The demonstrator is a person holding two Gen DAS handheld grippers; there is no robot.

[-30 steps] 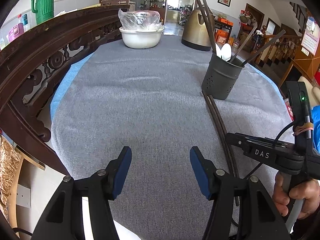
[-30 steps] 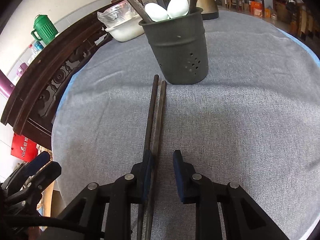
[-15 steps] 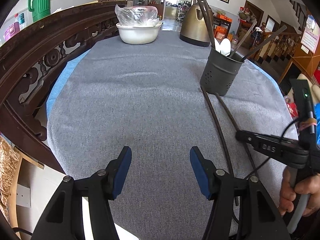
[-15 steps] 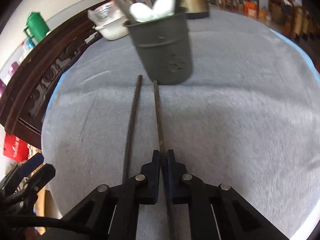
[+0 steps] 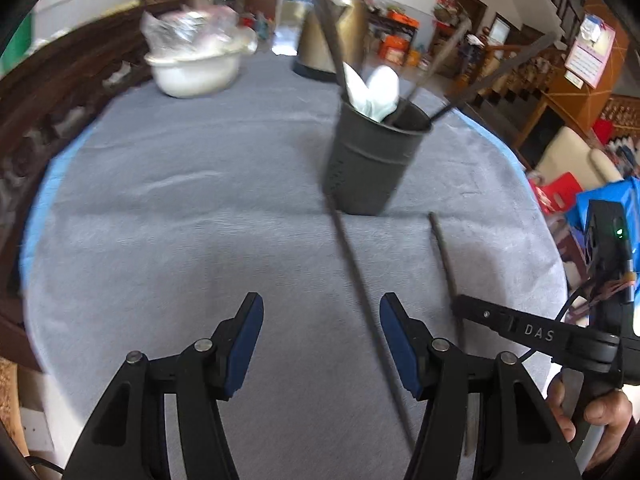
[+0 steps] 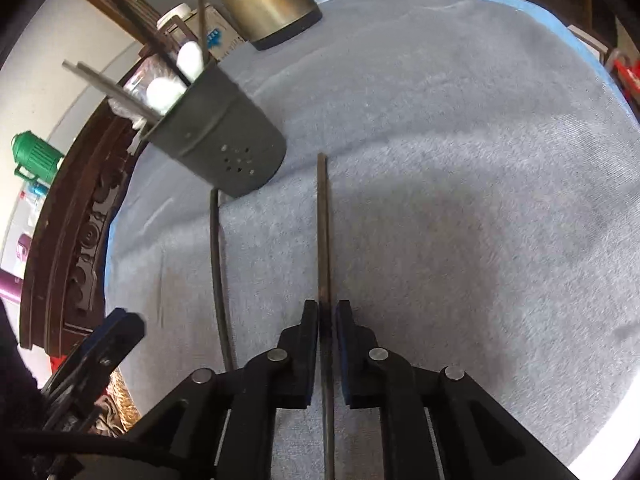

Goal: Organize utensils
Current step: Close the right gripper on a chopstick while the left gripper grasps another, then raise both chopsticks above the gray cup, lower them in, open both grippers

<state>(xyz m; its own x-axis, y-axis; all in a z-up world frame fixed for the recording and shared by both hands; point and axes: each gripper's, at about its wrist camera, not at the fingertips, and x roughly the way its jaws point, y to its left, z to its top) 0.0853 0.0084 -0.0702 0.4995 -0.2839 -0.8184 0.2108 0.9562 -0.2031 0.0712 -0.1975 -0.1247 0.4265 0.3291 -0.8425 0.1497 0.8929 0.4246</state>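
Since a second ago the two chopsticks have parted: my right gripper (image 6: 327, 316) has carried one chopstick (image 6: 322, 232) sideways, away from its twin (image 6: 216, 264), which lies flat on the grey cloth (image 6: 460, 200) with its far tip touching the foot of the dark utensil holder (image 6: 218, 132). Between my right fingers the stick runs straight along the gap, its far end pointing past the holder toward the far edge of the tabletop. Those jaws have just eased a little wider after pinching in, and the pads stand close on either side of the stick; whether they press on it I cannot tell. My left gripper (image 5: 322, 320) hangs open over the near part of the cloth with nothing between its blue pads, the resting chopstick passing just inside its right finger (image 5: 394, 332).
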